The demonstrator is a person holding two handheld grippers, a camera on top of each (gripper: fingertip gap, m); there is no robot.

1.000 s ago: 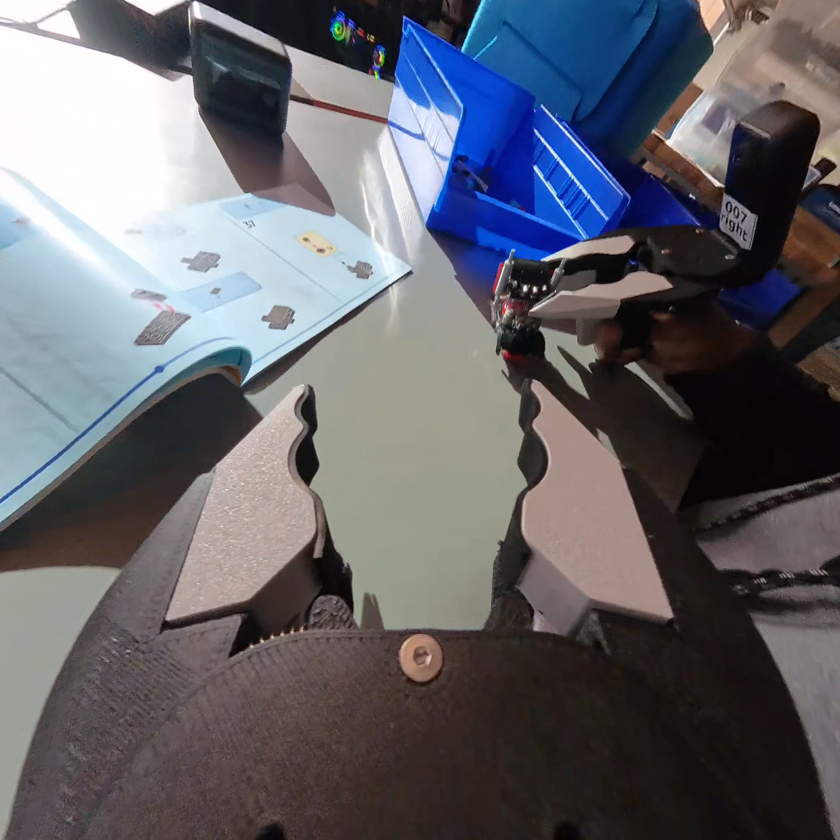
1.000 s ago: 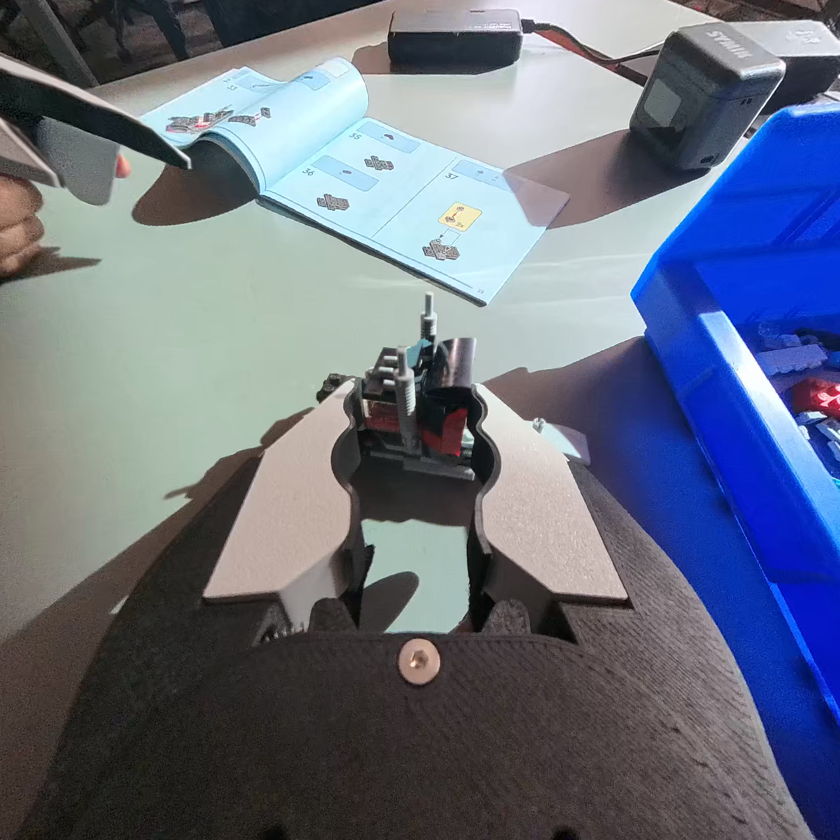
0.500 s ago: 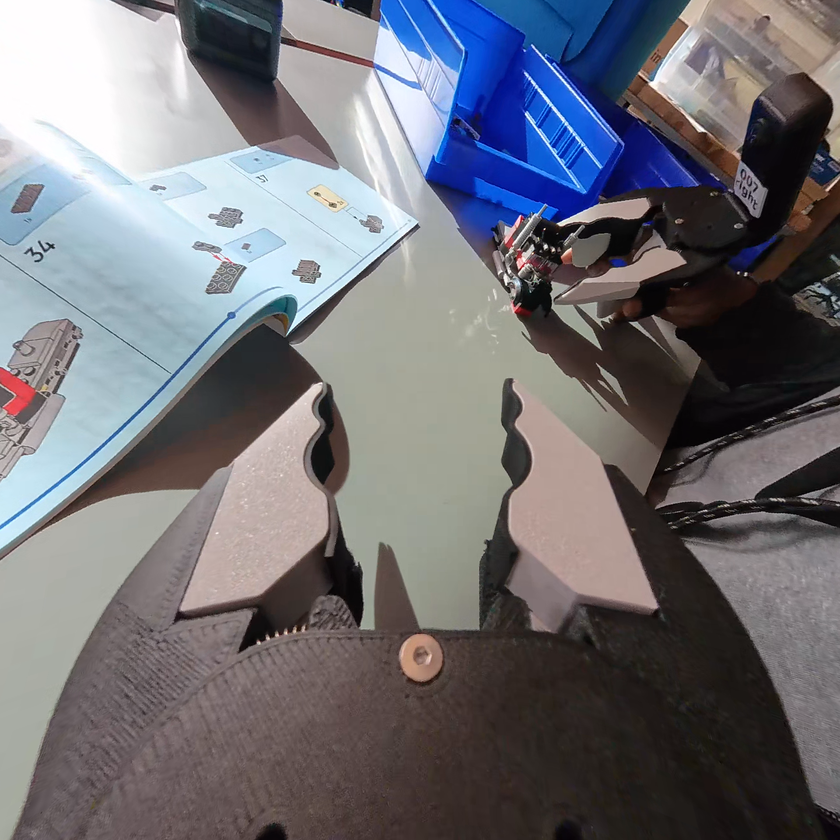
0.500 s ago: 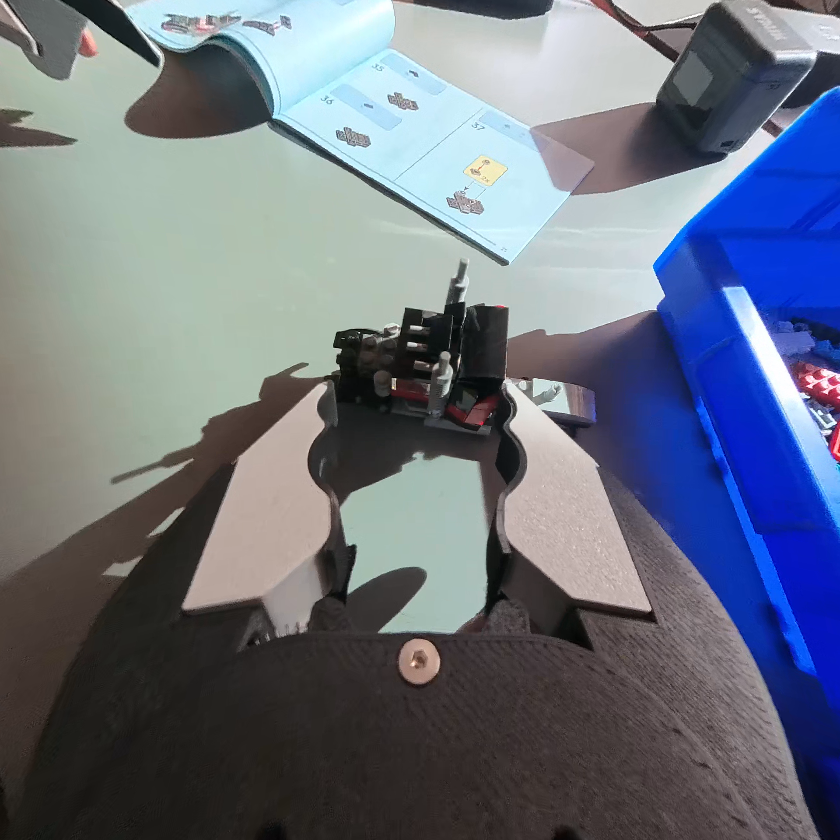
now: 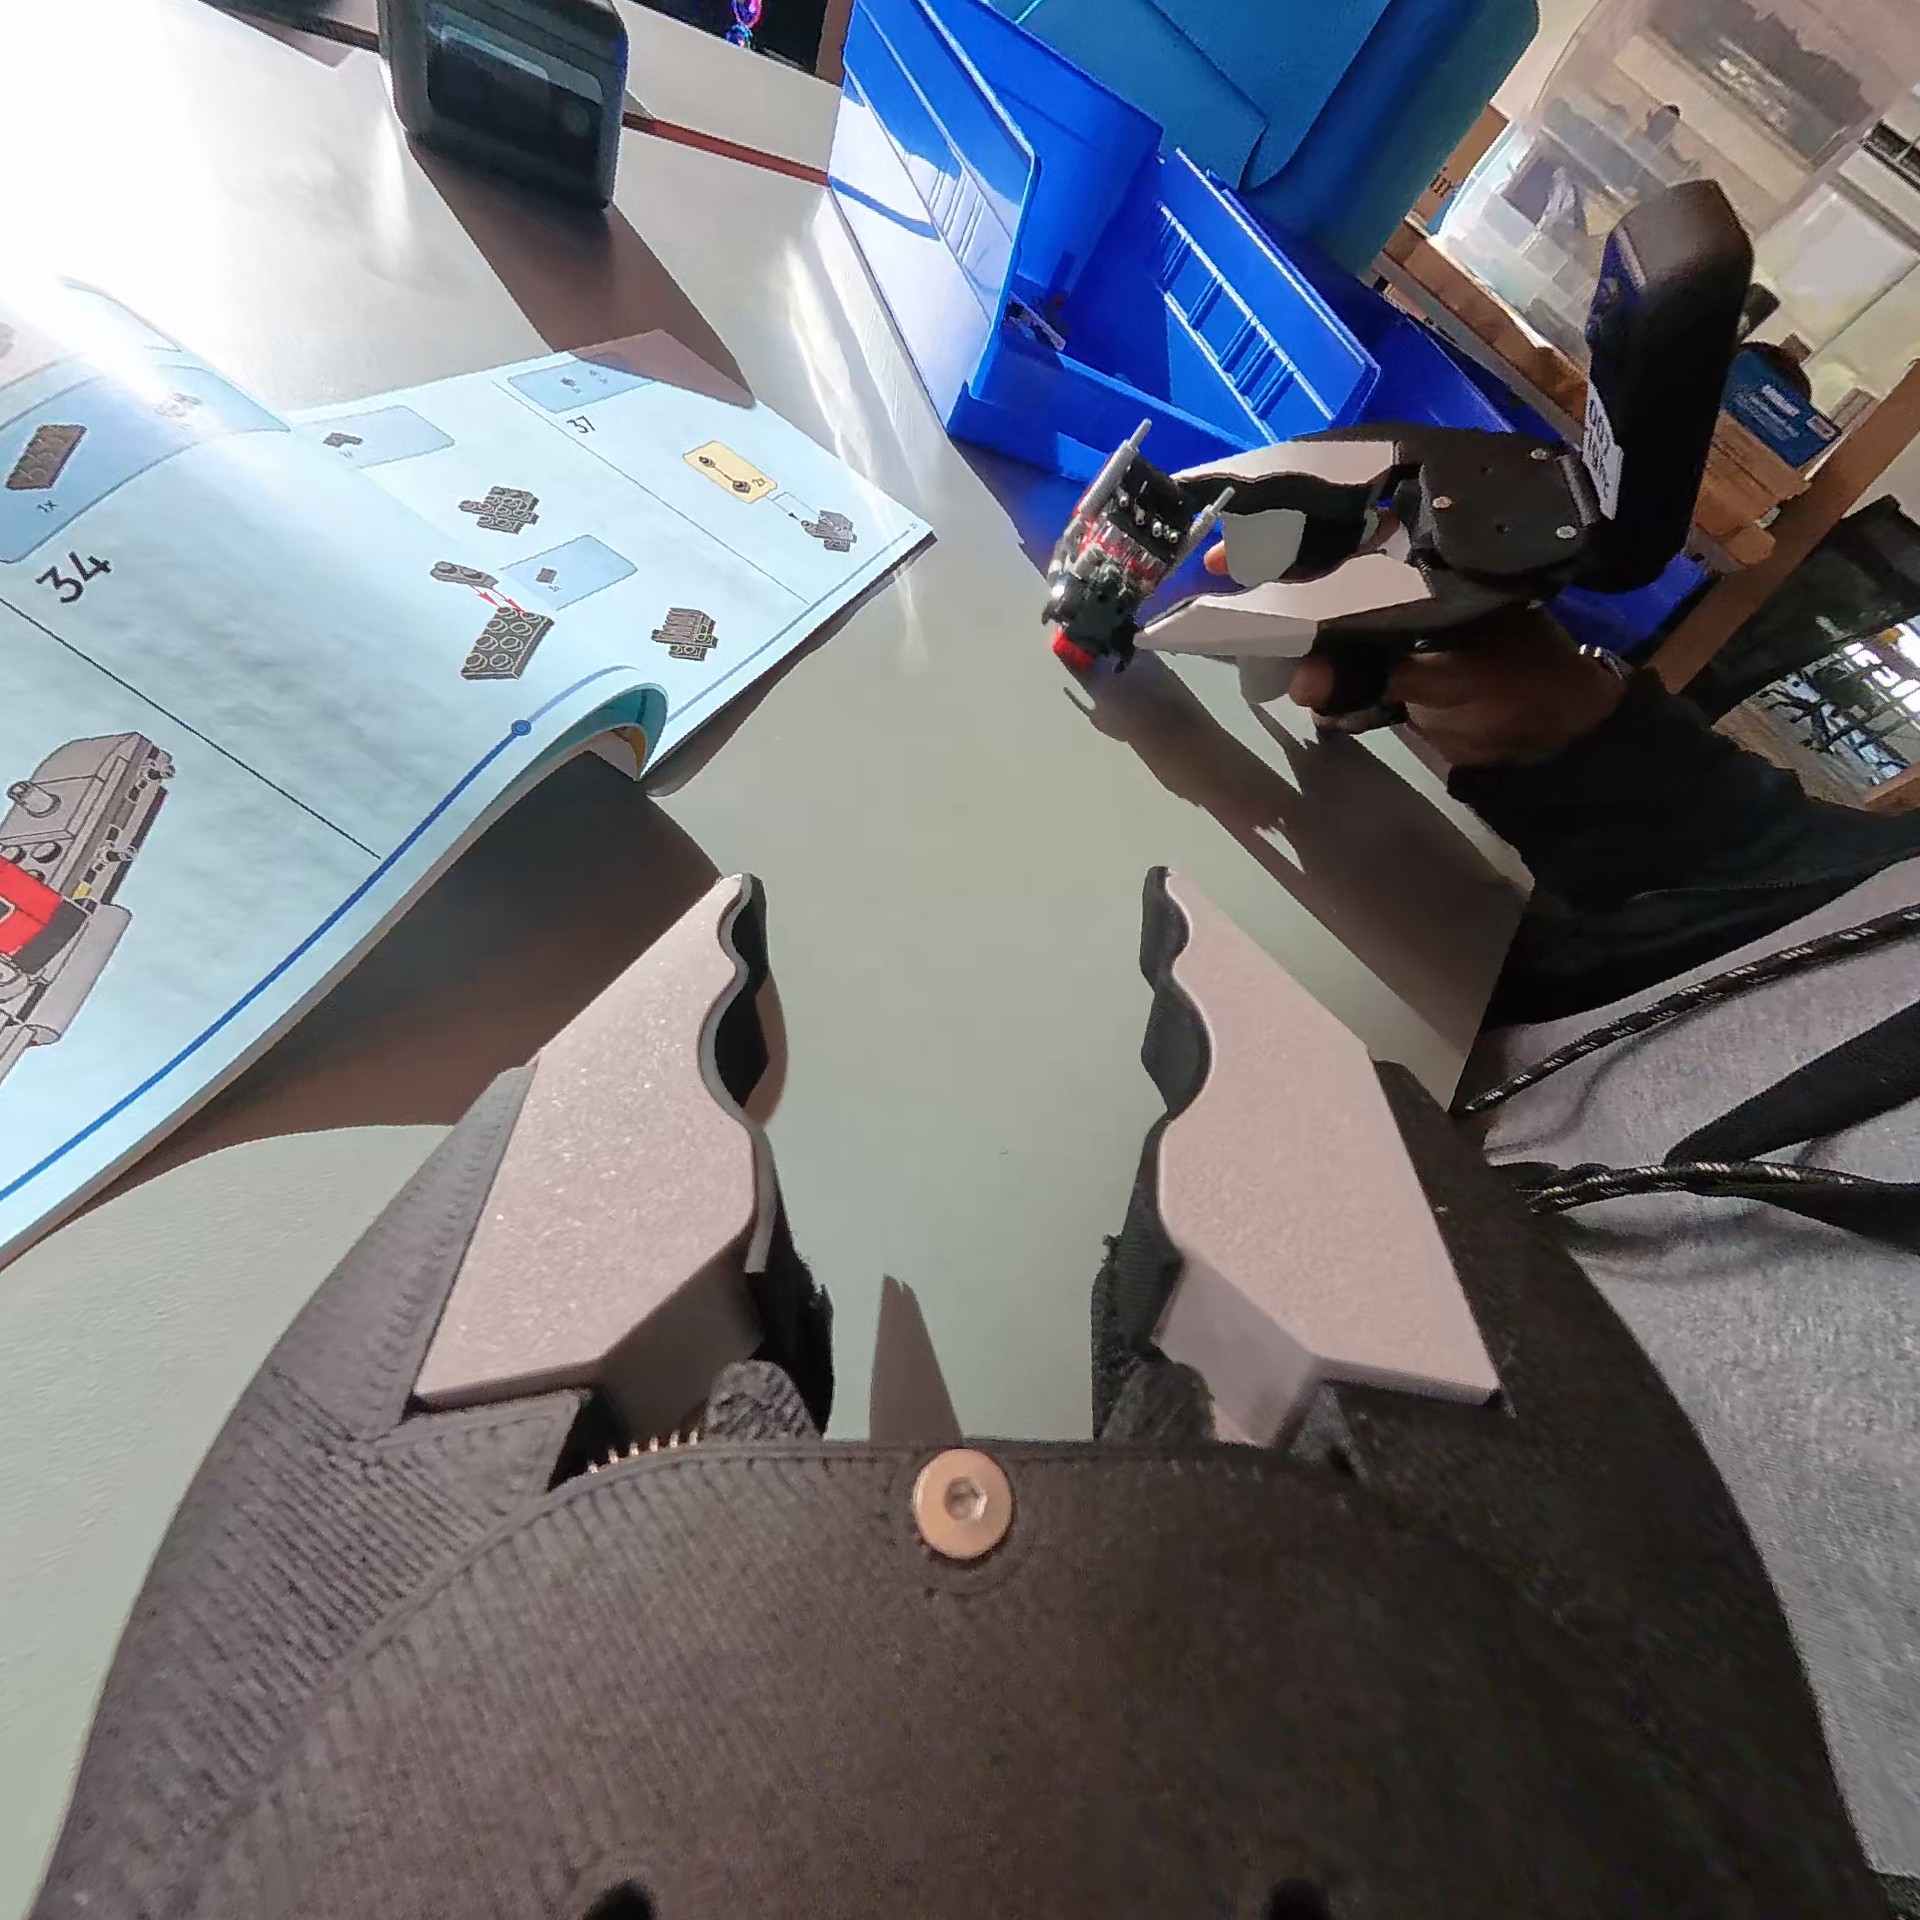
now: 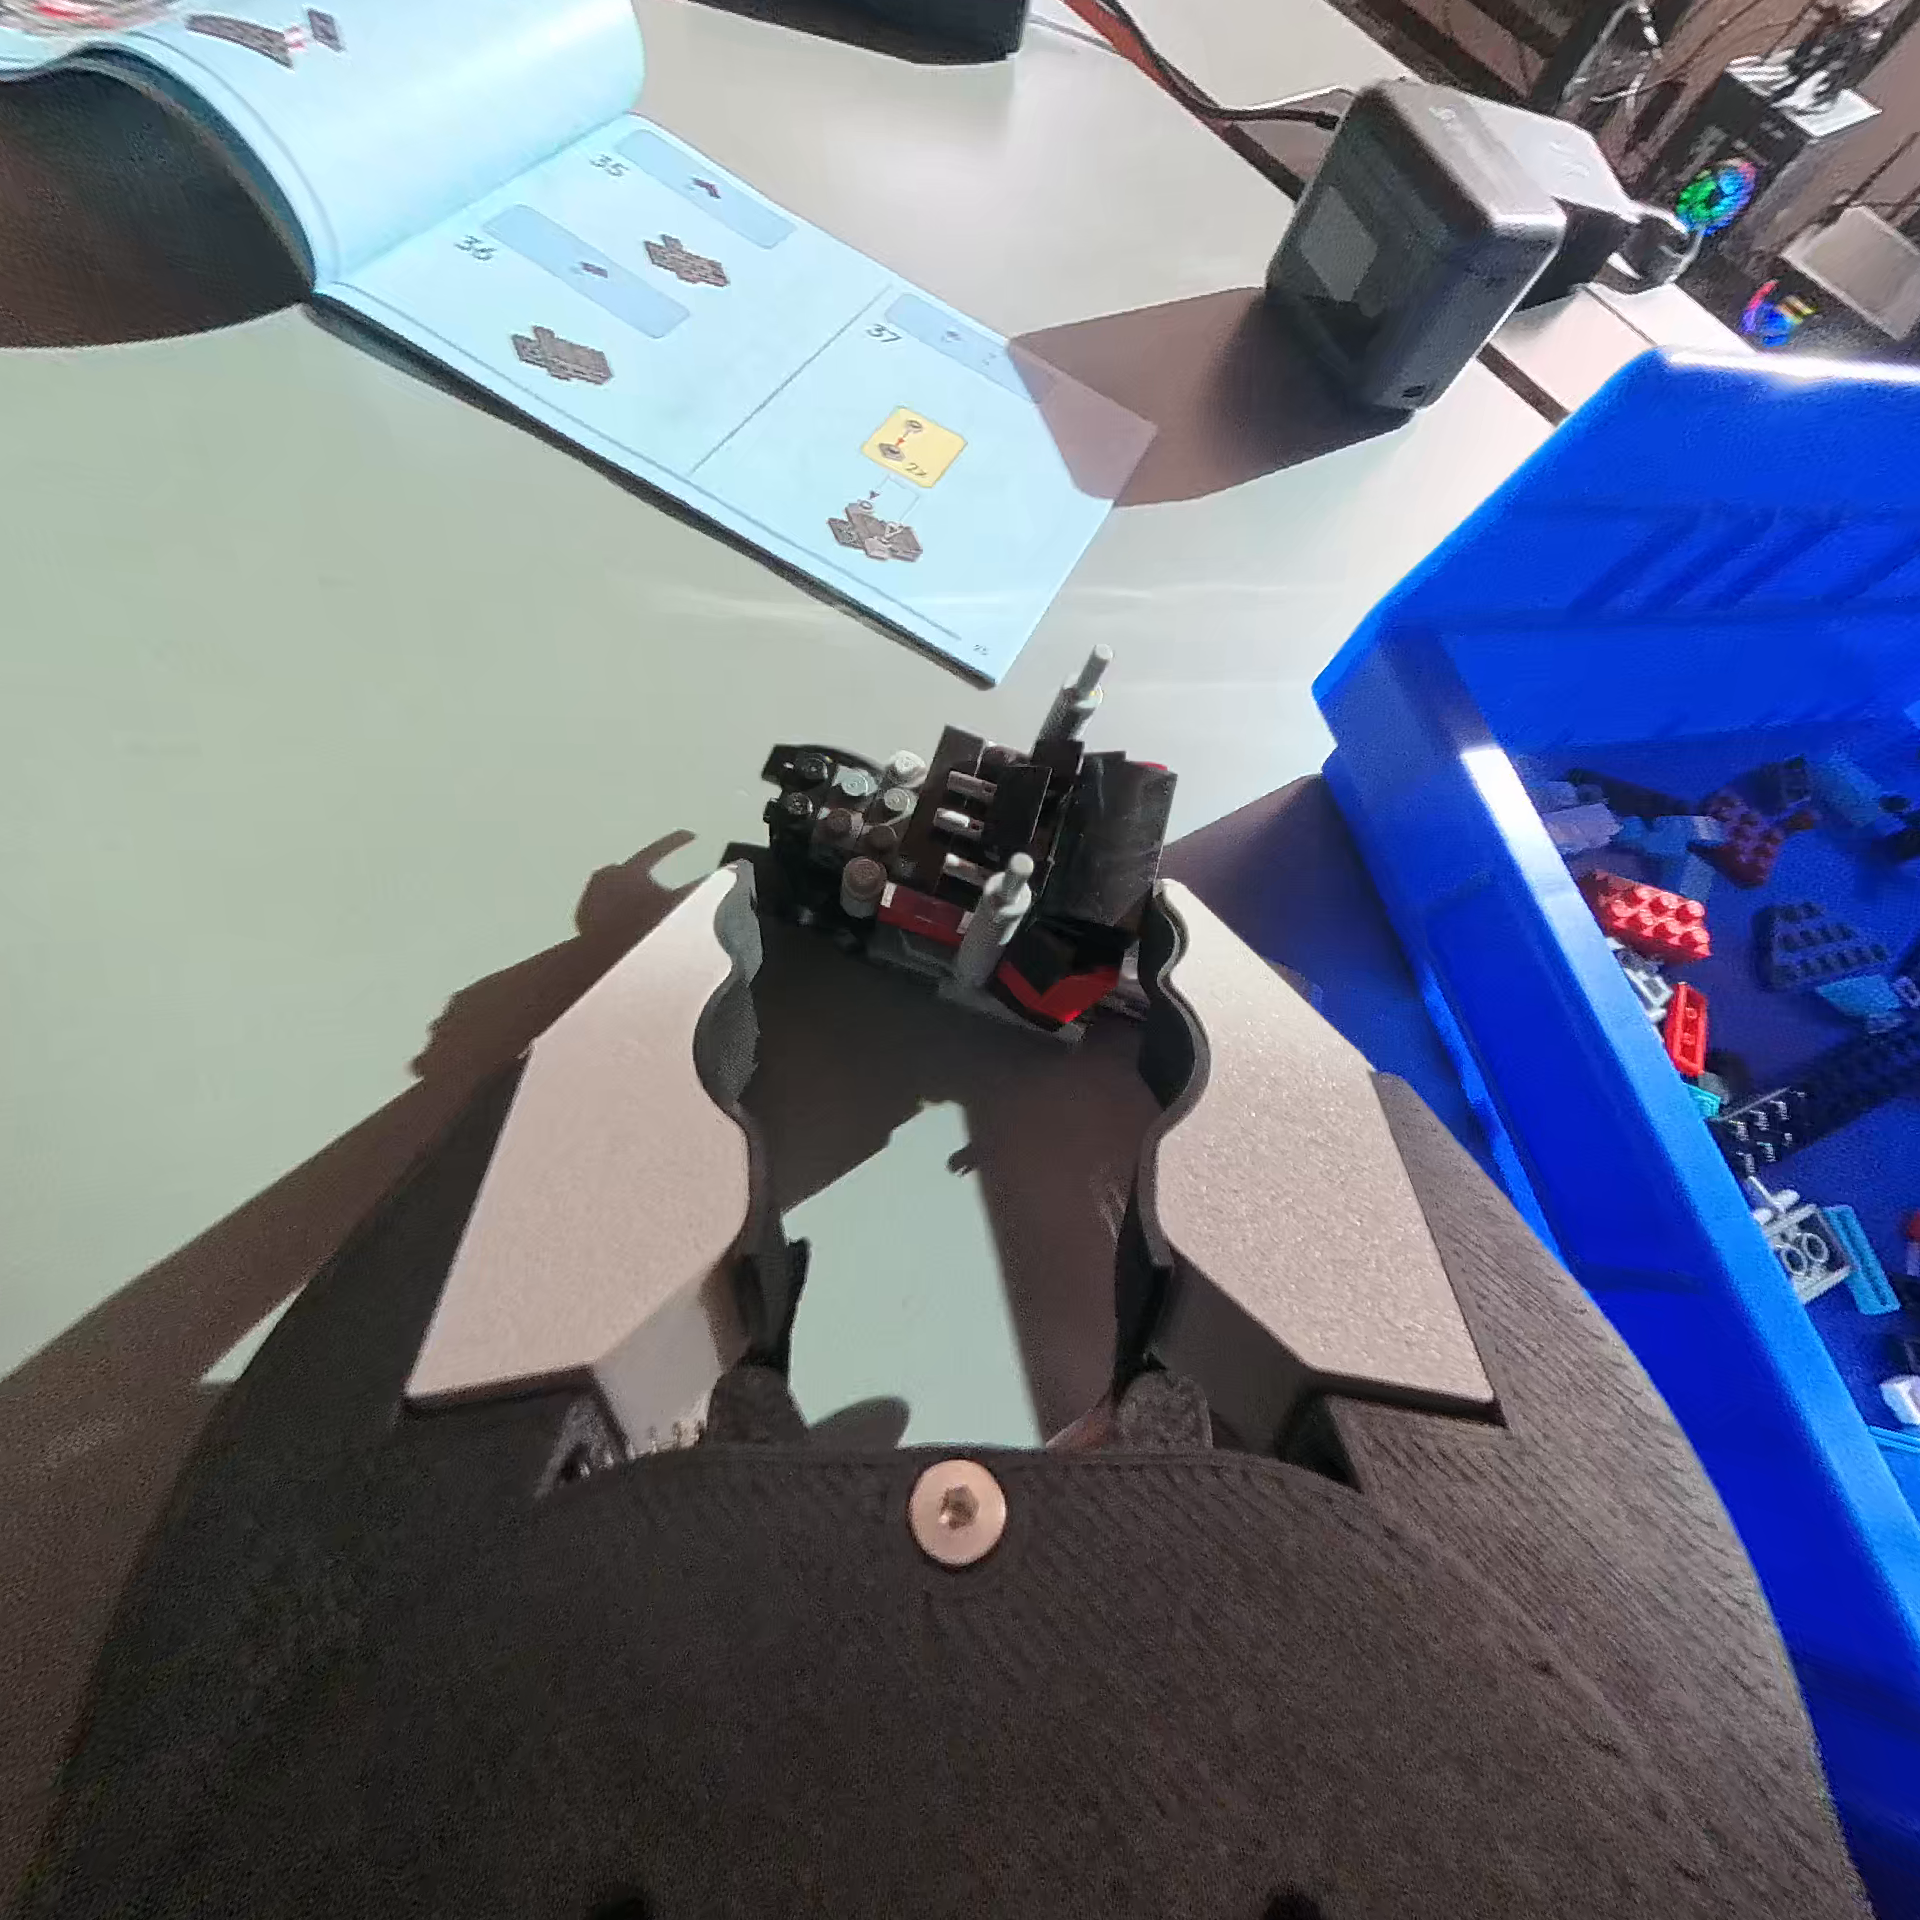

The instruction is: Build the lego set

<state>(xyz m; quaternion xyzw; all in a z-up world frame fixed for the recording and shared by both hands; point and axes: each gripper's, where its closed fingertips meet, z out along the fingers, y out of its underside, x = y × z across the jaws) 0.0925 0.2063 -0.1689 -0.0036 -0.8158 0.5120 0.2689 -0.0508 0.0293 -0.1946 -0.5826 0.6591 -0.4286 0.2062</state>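
Observation:
A small black, grey and red lego model [image 6: 966, 862] with thin grey rods sticking up sits tilted between the tips of my right gripper [image 6: 948, 888]. The jaws stand fairly wide and the model spans the gap, touching both fingers. In the left wrist view the right gripper [image 5: 1164, 561] is rolled on its side with the model [image 5: 1117, 551] at its tips, just above the grey table [image 5: 935, 790]. My left gripper [image 5: 951, 894] is open and empty, low over the table, nearer to me than the model.
An open light-blue instruction booklet [image 5: 312, 582] lies left of the left gripper; it also shows in the right wrist view [image 6: 727, 343]. A blue bin [image 6: 1538, 831] of loose bricks stands right of the model. A black box-shaped device [image 6: 1403, 239] sits behind it.
The right jaws have widened and the model has turned and tilted between them. The right gripper has rolled and risen slightly. The left gripper has stayed open and shifted a little.

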